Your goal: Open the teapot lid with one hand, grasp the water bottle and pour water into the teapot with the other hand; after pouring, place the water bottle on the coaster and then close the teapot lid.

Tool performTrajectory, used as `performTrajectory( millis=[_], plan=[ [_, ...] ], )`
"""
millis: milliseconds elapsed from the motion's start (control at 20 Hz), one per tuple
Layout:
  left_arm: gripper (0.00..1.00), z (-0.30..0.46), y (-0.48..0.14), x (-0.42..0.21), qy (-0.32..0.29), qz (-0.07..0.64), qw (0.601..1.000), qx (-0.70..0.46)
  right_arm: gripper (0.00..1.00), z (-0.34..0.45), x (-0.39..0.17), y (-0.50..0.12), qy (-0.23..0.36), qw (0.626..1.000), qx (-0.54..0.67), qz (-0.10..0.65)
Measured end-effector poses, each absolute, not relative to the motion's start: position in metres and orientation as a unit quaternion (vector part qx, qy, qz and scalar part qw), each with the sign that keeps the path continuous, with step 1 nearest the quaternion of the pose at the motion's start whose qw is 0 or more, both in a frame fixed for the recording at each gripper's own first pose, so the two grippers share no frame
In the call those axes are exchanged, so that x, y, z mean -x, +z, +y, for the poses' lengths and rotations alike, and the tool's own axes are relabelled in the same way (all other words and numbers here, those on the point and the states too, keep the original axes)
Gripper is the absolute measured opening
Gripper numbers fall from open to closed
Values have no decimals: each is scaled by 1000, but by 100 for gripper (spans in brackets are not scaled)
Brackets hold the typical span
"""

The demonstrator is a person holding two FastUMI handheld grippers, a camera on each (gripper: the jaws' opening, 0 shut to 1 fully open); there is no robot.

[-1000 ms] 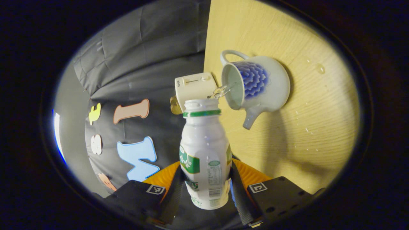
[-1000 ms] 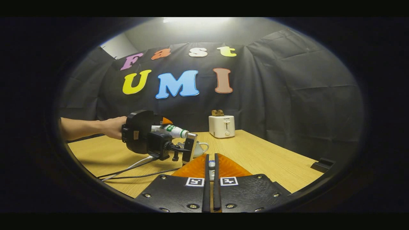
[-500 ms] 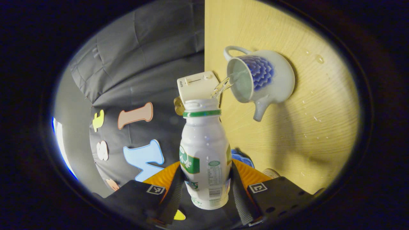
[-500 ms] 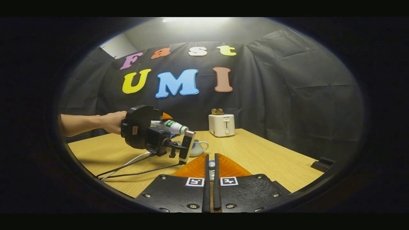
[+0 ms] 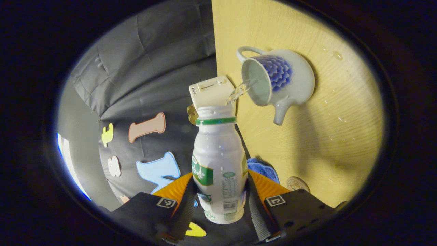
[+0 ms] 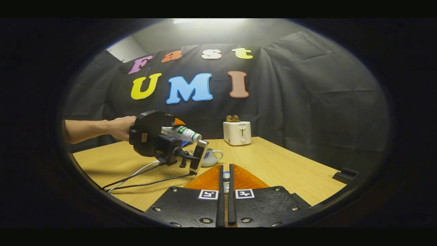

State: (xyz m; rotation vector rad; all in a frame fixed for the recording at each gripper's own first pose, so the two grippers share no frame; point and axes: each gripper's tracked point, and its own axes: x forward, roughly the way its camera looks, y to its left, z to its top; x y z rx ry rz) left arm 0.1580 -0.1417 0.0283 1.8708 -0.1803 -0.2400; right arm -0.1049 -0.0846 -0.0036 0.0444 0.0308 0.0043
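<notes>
My left gripper (image 5: 220, 184) is shut on a white water bottle (image 5: 218, 160) with a green neck band, tipped on its side. A thin stream of water (image 5: 239, 91) runs from its mouth into the open white teapot (image 5: 290, 78) with a blue pattern, standing on the wooden table (image 5: 324, 136). In the right gripper view the bottle (image 6: 181, 133) hangs tilted just above the teapot (image 6: 211, 158), held by a hand (image 6: 119, 128). My right gripper (image 6: 225, 172) hovers near the table's front edge, jaws together on a small white piece that looks like the teapot lid (image 6: 225, 176).
A white toaster (image 5: 208, 90) stands at the back of the table (image 6: 273, 164). A blue cloth pad (image 5: 261, 167) and a round tan disc (image 5: 297, 183) lie near the bottle's base. Cables (image 6: 143, 177) trail over the table's left. A small black object (image 6: 344, 176) sits at the right edge.
The left gripper has risen a little with the bottle, still pouring. The blue pad and the tan disc have come into the left gripper view. The right gripper has not moved.
</notes>
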Motion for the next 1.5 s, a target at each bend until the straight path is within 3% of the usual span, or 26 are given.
performTrajectory(
  millis=[600,650,750,850,900,1050,1100,1150,1250,1300,1400,1500],
  plan=[
    [80,-143,36,-157,-93,-90,548,-826,4,-85,104,-7,3,1000,-22,22],
    [84,-144,38,-156,-92,-92,544,-829,4,-85,105,-7,4,999,-23,22],
    [80,-147,39,-155,-92,-97,538,-833,4,-84,105,-6,4,1000,-22,21],
    [84,-150,41,-153,-89,-107,526,-839,4,-83,105,-5,5,1000,-20,19],
    [80,-152,41,-151,-87,-110,520,-843,4,-83,105,-5,5,1000,-19,20],
    [80,-154,43,-151,-89,-113,513,-846,4,-84,105,-5,6,1000,-20,20],
    [84,-155,43,-151,-89,-114,511,-847,4,-84,105,-4,6,1000,-22,19],
    [80,-155,44,-150,-89,-116,509,-848,4,-84,105,-4,6,1000,-22,18],
    [84,-157,43,-150,-90,-119,508,-849,4,-84,105,-4,6,1000,-19,19],
    [80,-158,44,-149,-89,-121,507,-849,4,-83,105,-4,9,1000,-18,19],
    [80,-157,43,-148,-90,-123,506,-849,4,-81,104,-5,10,1000,-13,21],
    [84,-159,43,-148,-92,-125,505,-849,4,-83,103,-4,10,1000,-13,22]
  ],
)
